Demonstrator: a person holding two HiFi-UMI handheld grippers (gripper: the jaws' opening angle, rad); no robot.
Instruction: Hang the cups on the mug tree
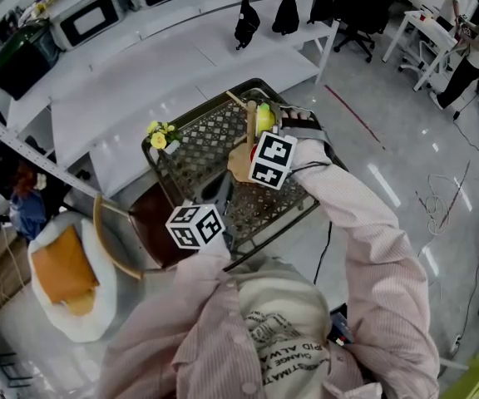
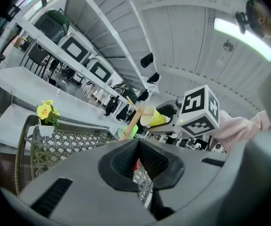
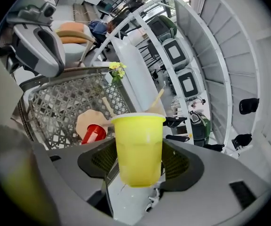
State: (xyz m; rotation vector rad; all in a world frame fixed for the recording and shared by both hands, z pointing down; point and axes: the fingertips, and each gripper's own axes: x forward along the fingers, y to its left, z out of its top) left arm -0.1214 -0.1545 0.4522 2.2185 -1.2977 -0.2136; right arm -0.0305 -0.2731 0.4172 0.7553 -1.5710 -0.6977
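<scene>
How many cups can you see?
3. The yellow cup is in the right gripper, the red cup is low by the mug tree, and a green cup shows behind its pole. More may be hidden.

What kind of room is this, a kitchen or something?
Probably a lab or test workshop, not a home kitchen: microwave ovens line long white shelves, office chairs and desks stand at the back, and cables trail across the shiny floor.
</scene>
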